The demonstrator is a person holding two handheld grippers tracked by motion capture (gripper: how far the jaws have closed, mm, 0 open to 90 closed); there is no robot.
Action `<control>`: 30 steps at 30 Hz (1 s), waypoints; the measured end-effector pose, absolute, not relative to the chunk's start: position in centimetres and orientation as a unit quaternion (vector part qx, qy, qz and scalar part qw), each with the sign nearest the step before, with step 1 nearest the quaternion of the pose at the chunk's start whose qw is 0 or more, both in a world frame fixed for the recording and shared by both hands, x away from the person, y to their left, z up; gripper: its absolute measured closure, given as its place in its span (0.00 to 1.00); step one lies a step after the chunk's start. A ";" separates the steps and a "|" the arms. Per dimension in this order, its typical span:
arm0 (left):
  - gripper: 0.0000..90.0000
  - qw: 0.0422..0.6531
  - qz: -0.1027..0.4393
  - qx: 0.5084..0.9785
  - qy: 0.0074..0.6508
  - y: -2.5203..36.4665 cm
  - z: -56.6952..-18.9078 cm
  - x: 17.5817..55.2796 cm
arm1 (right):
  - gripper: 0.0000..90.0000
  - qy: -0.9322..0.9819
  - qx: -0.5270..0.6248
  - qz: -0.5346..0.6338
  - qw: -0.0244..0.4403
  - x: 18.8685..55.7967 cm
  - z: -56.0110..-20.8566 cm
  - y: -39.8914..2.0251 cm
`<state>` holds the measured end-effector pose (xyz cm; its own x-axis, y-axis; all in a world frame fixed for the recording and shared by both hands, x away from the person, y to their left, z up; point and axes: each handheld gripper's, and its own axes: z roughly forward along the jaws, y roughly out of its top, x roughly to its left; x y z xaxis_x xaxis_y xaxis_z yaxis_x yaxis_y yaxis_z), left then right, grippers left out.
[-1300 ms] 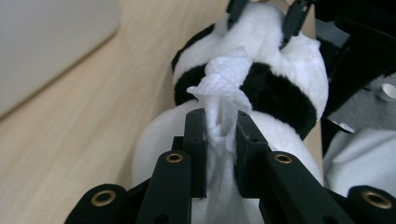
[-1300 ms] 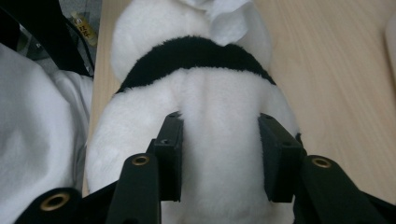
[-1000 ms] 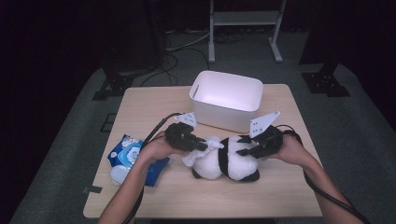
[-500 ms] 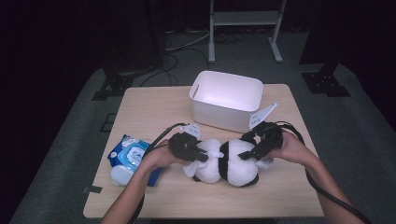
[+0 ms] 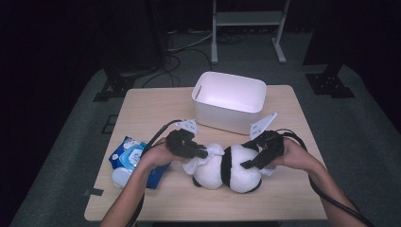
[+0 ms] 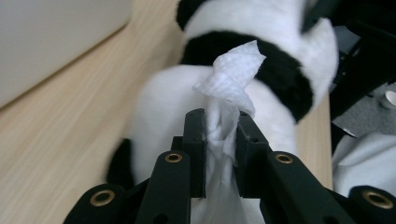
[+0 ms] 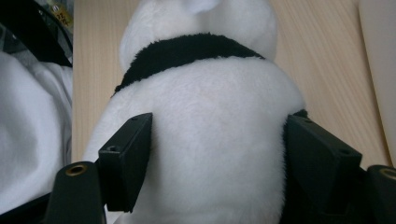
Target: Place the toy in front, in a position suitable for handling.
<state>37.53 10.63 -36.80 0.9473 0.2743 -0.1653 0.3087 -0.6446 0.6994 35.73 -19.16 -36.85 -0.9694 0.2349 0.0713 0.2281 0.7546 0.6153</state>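
Note:
A black-and-white panda plush [image 5: 227,168] lies on its side on the wooden table [image 5: 142,109], near the front. My left gripper [image 5: 203,153] is shut on a bunched white wipe [image 6: 231,79], whose free end rests against the panda's white fur [image 6: 289,32] beside a black band. From the right, my right gripper [image 5: 253,163] straddles the panda's round white body [image 7: 210,93]. Its jaws [image 7: 219,130] have just been closing, and both pads sit against the fur.
A white plastic bin [image 5: 229,101] stands just behind the panda at the table's centre back. A blue pack of wipes [image 5: 130,158] lies by my left forearm near the left edge. Cables trail from both grippers across the table.
The right gripper left the panda's end and took its wide white body between spread jaws. The plush rolled slightly. The left gripper kept the wipe and stayed against the plush.

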 end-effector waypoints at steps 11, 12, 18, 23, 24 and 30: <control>0.84 0.393 -0.024 0.900 0.187 11.6 -37.3 38.7 | 0.28 0.938 0.090 0.334 0.030 34.4 -36.8 -18.9; 0.84 0.392 -0.023 0.900 0.188 11.6 -37.3 38.8 | 0.28 0.938 0.090 0.333 0.029 34.2 -36.7 -18.9; 0.84 0.388 -0.024 0.900 0.196 11.6 -37.5 39.3 | 0.28 0.941 0.071 0.330 0.037 33.6 -36.6 -18.5; 0.86 0.392 -0.036 0.901 0.182 10.5 -37.6 39.0 | 0.28 0.941 0.070 0.329 0.037 33.5 -36.6 -18.4; 0.86 0.392 -0.037 0.902 0.179 10.3 -37.4 38.9 | 0.28 0.941 0.071 0.330 0.036 33.5 -36.6 -18.4; 0.86 0.389 -0.043 0.908 0.149 8.2 -37.0 38.1 | 0.26 0.938 0.081 0.335 0.031 33.5 -36.6 -18.4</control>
